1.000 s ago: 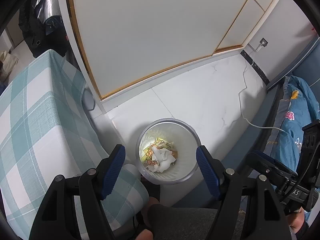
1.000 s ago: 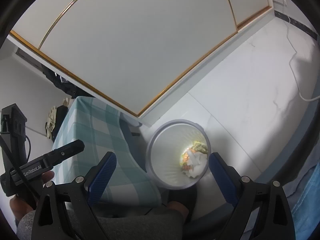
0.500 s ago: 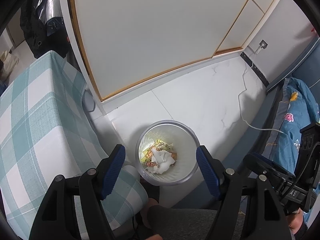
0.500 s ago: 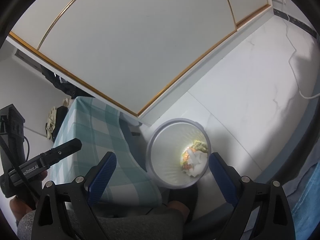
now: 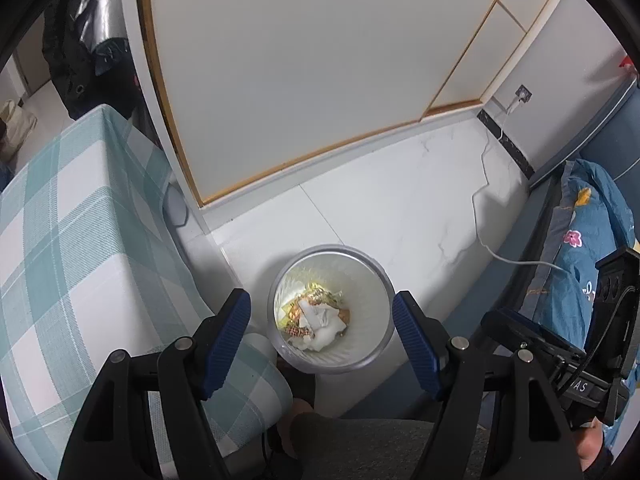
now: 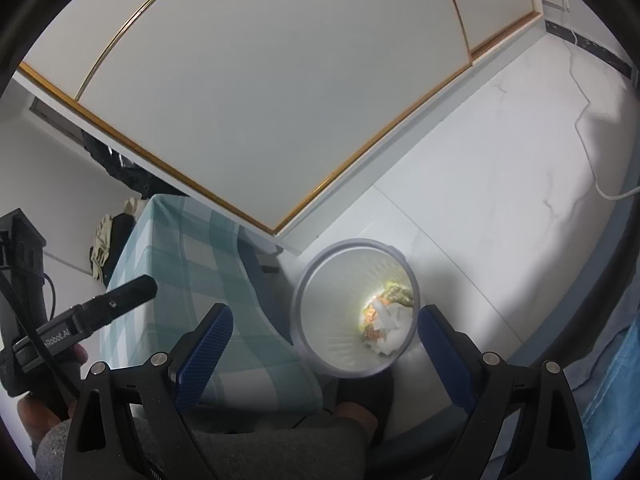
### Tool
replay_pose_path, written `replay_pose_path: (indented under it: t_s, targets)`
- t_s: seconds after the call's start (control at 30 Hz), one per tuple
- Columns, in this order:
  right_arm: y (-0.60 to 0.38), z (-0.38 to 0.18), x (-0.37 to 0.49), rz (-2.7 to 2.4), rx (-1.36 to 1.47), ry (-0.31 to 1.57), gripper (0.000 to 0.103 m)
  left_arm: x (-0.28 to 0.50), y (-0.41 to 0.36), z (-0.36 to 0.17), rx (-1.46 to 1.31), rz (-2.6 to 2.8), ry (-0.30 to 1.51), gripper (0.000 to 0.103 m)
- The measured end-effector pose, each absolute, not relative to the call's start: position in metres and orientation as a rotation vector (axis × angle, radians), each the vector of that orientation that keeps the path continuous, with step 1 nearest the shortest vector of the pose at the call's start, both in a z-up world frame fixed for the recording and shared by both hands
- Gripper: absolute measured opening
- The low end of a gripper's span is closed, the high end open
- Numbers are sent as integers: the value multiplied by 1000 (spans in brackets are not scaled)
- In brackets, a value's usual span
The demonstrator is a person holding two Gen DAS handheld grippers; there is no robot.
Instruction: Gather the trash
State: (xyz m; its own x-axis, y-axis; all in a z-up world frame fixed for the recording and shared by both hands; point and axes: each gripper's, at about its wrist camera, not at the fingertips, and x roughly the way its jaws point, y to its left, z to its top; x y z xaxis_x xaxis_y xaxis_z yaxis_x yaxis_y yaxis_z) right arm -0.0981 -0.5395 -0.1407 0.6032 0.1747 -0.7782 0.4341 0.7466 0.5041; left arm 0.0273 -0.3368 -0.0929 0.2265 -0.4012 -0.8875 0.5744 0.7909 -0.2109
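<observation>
Translucent plastic bin (image 5: 330, 308) stands on the white floor (image 5: 400, 216), trash (image 5: 316, 318) (crumpled tissue, wrappers) at its bottom. Left gripper (image 5: 322, 336) and right gripper (image 6: 324, 344) both gape wide, empty, the bin at twelve o'clock between their fingers.

Bin (image 5: 330, 360) on the floor (image 5: 400, 208), between table and bed.
We find trash (image 5: 316, 318) in the bin; the table (image 5: 72, 248) lies left, the bed (image 5: 588, 216) right, the wardrobe (image 5: 300, 60) behind.
</observation>
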Motion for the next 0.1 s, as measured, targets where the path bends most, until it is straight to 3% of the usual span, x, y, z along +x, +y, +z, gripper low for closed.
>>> replay_pose_path:
  t_s: [0.1]
  targets:
    - [-538,-139,-99,-169,723,931,94,27,-334,-88,167,-666,1132,70]
